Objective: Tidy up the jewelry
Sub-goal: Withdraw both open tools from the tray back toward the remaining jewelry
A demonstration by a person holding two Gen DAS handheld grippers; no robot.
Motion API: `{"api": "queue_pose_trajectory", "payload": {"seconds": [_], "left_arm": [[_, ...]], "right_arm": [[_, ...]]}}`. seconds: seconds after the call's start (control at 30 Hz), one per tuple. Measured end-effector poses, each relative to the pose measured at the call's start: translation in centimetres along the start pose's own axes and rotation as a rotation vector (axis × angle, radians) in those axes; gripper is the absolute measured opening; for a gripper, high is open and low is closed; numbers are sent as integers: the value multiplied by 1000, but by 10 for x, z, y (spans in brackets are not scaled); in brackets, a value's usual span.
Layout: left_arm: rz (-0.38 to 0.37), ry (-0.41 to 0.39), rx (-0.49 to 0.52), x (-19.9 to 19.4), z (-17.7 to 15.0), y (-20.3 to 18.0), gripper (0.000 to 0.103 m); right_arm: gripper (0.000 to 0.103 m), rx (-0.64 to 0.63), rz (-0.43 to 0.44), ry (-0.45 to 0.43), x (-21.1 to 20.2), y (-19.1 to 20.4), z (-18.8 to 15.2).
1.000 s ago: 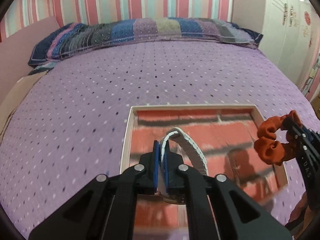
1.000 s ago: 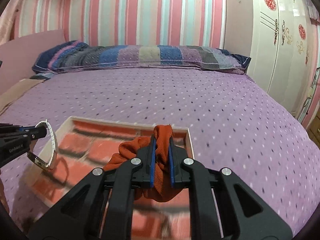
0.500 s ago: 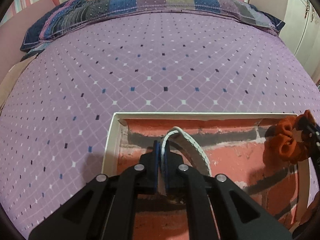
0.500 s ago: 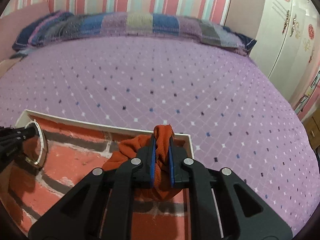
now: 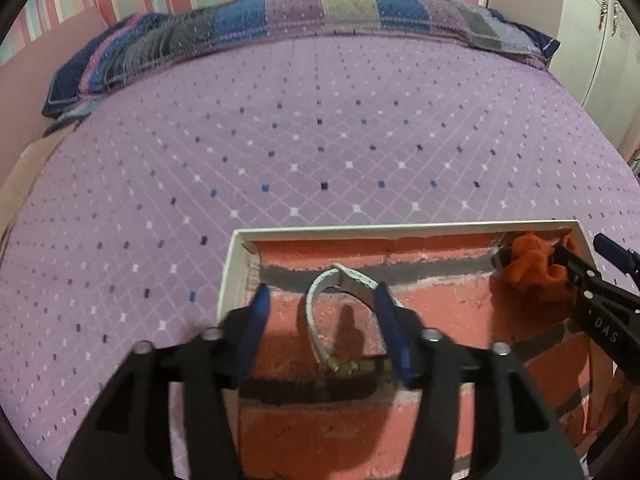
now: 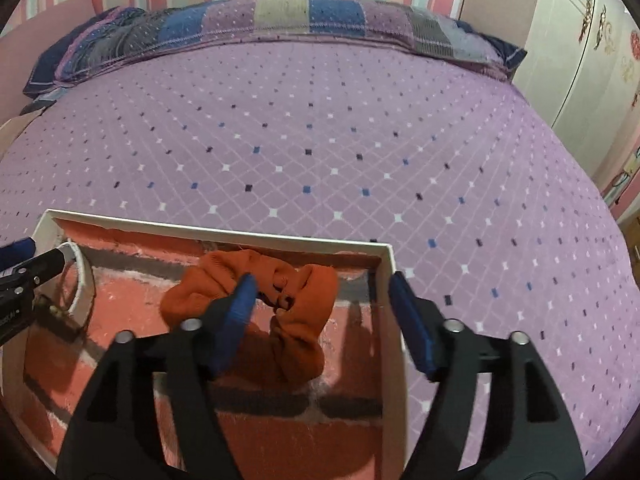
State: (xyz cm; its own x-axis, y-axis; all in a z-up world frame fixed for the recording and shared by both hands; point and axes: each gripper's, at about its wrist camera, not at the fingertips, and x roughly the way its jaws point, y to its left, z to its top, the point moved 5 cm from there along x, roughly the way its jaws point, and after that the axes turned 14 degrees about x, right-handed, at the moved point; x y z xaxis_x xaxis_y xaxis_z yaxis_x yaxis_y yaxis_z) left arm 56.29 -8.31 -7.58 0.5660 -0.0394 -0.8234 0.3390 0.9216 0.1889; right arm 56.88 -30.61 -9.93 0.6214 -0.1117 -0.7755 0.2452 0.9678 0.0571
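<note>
Left wrist view: the left gripper (image 5: 322, 322) points down into a shallow white-rimmed tray (image 5: 226, 280) with a brick-pattern floor, lying on a purple diamond-patterned bedspread (image 5: 320, 140). Its blue-padded fingers (image 5: 256, 322) stand apart and are opening. The white watch (image 5: 344, 280) lies on the tray floor between them, its strap arching up toward twelve o'clock and its gold-toned clasp end at six o'clock; neither pad presses on it. At three o'clock the right gripper (image 5: 592, 258) reaches into the tray's far right corner beside the orange scrunchie (image 5: 528, 270).

Right wrist view: the right gripper (image 6: 324, 312) hangs over the tray's (image 6: 390, 280) right end, its fingers (image 6: 412, 328) spread wide and opening. The scrunchie (image 6: 304, 320) rests on the tray floor, partly behind the left pad and free of the right. At nine o'clock the left gripper's tip (image 6: 40, 266) sits by the watch (image 6: 82, 280). A striped pillow (image 6: 280, 20) lies at twelve o'clock.
</note>
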Motion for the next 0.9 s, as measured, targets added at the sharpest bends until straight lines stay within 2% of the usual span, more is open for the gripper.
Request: {"api": "queue_pose_trajectory", "payload": {"seconds": [0.13, 0.27, 0.3, 0.7, 0.8, 0.9], "left_arm": [[-24, -30, -19, -22, -7, 2, 56], [11, -104, -14, -61, -23, 7, 70], [23, -118, -10, -71, -27, 8, 70], [37, -197, -11, -179, -130, 6, 71], [70, -226, -17, -207, -158, 5, 85], [83, -245, 10, -228, -180, -2, 85]], "right_arm": [[78, 30, 45, -41, -22, -4, 2], [87, 31, 70, -98, -54, -2, -7], [88, 29, 70, -113, -63, -2, -11], [97, 42, 116, -230, -174, -8, -88], [98, 46, 123, -258, -202, -17, -112], [98, 38, 114, -288, -224, -24, -130]]}}
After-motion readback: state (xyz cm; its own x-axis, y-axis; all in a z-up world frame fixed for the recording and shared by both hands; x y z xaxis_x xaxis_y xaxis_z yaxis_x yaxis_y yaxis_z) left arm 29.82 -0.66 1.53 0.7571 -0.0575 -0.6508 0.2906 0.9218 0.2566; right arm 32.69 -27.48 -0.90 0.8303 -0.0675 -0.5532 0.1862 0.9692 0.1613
